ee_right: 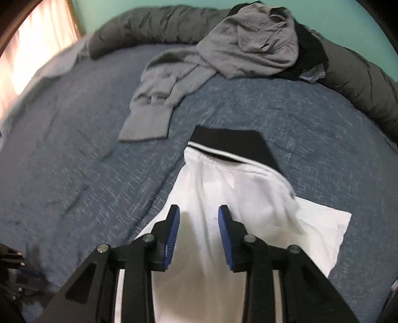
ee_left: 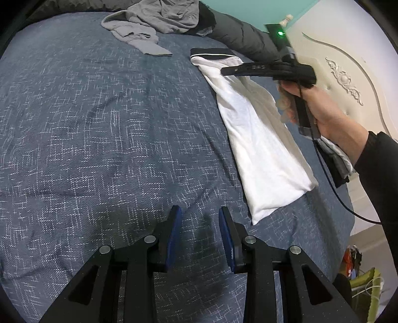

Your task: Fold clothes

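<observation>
The right wrist view is smearing with motion, blurring the window (ee_right: 32, 49) at its upper left and the bed cover (ee_right: 74, 174). The right claw (ee_right: 198, 223) is covering the near part of the white garment (ee_right: 223, 188). In the left wrist view, a hand (ee_left: 321, 109) is hiding the folded stack (ee_left: 340, 161) behind it. Small bright items (ee_left: 363, 280) at the lower right edge are staying too cut off to identify.

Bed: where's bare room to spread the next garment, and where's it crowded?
Free: the wide blue bedspread left of the white shirt and below the grey garment, ahead of the left gripper. Crowded: the far edge, with grey and black clothes piled, and the shirt's strip under the right gripper.
</observation>
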### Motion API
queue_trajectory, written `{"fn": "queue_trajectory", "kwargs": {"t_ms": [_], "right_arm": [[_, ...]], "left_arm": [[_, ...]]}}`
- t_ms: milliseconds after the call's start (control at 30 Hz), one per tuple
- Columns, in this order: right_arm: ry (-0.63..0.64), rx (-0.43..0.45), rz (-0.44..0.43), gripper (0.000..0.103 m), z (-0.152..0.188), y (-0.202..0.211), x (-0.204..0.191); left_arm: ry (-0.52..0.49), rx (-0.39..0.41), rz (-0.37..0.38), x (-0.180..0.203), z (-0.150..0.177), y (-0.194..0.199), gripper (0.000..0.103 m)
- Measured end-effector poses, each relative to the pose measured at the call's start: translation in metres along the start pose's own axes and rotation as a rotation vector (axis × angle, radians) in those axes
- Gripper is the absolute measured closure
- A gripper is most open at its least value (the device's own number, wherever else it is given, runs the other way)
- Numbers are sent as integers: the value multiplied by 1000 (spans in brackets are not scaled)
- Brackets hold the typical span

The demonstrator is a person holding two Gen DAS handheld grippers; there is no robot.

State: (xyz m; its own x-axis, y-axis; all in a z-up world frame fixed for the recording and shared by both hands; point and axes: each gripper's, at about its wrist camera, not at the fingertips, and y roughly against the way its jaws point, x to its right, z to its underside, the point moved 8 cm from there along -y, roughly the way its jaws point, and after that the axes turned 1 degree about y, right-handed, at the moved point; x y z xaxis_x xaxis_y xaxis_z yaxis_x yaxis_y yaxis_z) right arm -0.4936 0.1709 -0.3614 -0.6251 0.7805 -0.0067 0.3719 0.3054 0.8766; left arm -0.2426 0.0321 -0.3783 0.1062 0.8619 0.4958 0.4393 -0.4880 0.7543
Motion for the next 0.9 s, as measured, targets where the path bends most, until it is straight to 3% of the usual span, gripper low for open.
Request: {"fn": "queue_trajectory", "kwargs": {"t_ms": [33, 100, 167, 467, 700, 833, 900], "right_arm": [[0, -7, 6, 85, 0, -3, -1], [-4, 1, 28, 97, -3, -3, 2], [-36, 37, 0, 101, -10, 2, 3], [-188, 210, -171, 102, -45, 34, 11], [-128, 26, -176, 102, -29, -3, -10], [-122, 65, -141, 102, -34, 1, -7], [-133, 135, -110, 101, -40, 18, 4]], "left_arm": [[0, 0, 0, 0, 0, 0, 69], [0, 0, 1, 0, 0, 0, 69], [1, -1, 2, 0, 1, 0, 69], [4, -2, 4, -1, 1, -1, 69], [3, -7, 6, 0, 2, -3, 69], [1, -8, 7, 1, 2, -3, 69], [3, -9, 8, 1, 2, -4, 69]]}}
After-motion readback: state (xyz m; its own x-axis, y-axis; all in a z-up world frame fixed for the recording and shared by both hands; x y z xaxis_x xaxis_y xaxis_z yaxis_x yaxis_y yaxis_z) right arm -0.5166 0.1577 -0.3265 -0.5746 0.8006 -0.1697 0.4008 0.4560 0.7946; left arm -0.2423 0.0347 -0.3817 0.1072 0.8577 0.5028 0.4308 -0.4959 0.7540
